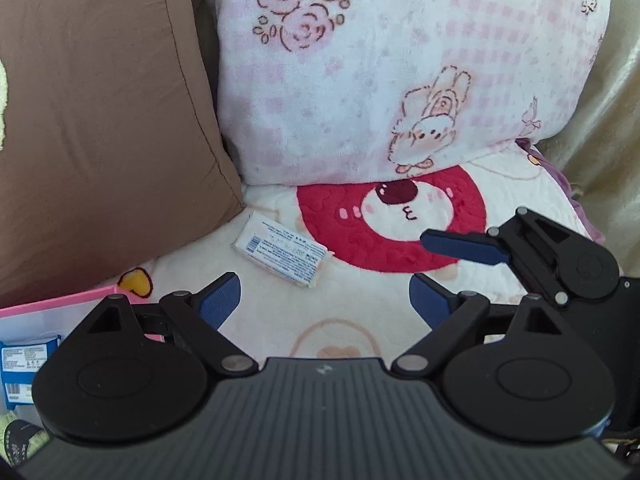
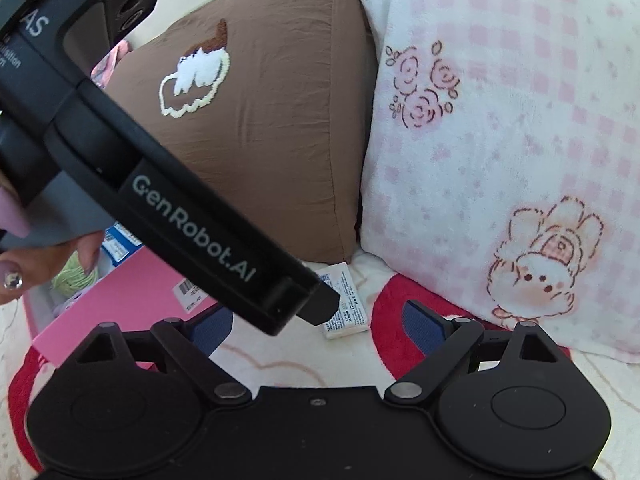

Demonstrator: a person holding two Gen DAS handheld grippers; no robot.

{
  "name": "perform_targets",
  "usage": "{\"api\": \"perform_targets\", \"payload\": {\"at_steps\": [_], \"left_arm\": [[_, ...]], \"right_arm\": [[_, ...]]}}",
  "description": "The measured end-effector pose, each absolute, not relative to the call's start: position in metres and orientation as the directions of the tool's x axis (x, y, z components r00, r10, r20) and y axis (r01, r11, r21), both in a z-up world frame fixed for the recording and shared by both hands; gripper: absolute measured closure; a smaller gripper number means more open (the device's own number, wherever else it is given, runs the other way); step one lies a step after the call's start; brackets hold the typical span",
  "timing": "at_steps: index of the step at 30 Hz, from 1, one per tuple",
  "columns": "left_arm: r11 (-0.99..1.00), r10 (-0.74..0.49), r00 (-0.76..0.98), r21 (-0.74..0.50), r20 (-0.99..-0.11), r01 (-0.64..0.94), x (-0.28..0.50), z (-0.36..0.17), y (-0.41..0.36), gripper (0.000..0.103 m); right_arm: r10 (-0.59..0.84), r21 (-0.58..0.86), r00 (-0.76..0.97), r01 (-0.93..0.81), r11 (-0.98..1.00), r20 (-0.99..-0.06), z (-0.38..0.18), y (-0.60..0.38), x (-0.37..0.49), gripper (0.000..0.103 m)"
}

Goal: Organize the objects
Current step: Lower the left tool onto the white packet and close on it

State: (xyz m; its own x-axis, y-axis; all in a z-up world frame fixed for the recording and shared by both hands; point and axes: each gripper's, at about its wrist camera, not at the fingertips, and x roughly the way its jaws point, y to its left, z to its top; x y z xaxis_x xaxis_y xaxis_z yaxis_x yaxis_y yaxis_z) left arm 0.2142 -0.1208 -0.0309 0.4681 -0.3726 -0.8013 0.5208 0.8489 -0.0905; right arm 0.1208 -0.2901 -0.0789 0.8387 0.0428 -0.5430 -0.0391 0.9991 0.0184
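Packet of tissues or wipes (image 1: 282, 255), white with blue print, is what I judge I should tidy next. In the left wrist view it lies flat on the cream bed cover (image 1: 360, 304), a little left of the frame's middle, just beside the lower corner of the brown pillow (image 1: 104, 120) and at the left edge of the red bear motif. My left gripper (image 1: 324, 300) hangs short of it at the bottom of the frame, jaws released and spread wide, nothing between them. My right gripper (image 1: 464, 246) comes in from the right edge; only one blue finger shows clearly, so from here I cannot tell its state. At lower left a pink box (image 1: 60, 300) stands open with a blue packet (image 1: 24, 364) inside, which I take to be the destination.

In the right wrist view the packet (image 2: 346, 304) sits just below centre, half hidden behind the body of my left gripper (image 2: 192, 216), which crosses the frame from upper left. My right gripper (image 2: 320, 322) has its jaws released and apart, empty. The pink box (image 2: 132, 300) is at lower left, with something green and knitted (image 2: 76, 276) in it. The pink rabbit-print pillow (image 2: 500, 140) fills the right.

I expect the packet to be light and soft, its wrapper slick and crinkly, yielding under pressure rather than fragile. Lying flat on plush fabric, it should sink a bit. I would pinch it across the short width near the middle, pressing the lower finger into the cover to get beneath an edge.
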Motion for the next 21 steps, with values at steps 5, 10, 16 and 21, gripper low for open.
{"api": "perform_targets", "payload": {"at_steps": [5,10,16,21], "left_arm": [[0.847,-0.349,0.471,-0.057,-0.810,0.529,0.232,-0.047,-0.124,0.016],[0.844,-0.351,0.480,-0.050,-0.804,0.534,0.246,-0.056,-0.122,0.017],[0.864,-0.322,0.440,-0.069,-0.838,0.500,0.274,-0.078,-0.130,0.034],[0.887,-0.279,0.432,-0.058,-0.858,0.458,0.293,-0.100,-0.129,0.040]], "right_arm": [[0.023,0.042,0.839,0.000,0.999,-0.544,-0.099,-0.297,0.135,0.013],[0.053,0.077,0.826,-0.012,0.997,-0.561,-0.109,-0.307,0.146,0.013],[0.035,0.062,0.835,0.000,0.998,-0.549,-0.124,-0.308,0.159,0.018],[0.016,0.090,0.834,0.040,0.995,-0.551,-0.139,-0.317,0.168,0.018]]}}
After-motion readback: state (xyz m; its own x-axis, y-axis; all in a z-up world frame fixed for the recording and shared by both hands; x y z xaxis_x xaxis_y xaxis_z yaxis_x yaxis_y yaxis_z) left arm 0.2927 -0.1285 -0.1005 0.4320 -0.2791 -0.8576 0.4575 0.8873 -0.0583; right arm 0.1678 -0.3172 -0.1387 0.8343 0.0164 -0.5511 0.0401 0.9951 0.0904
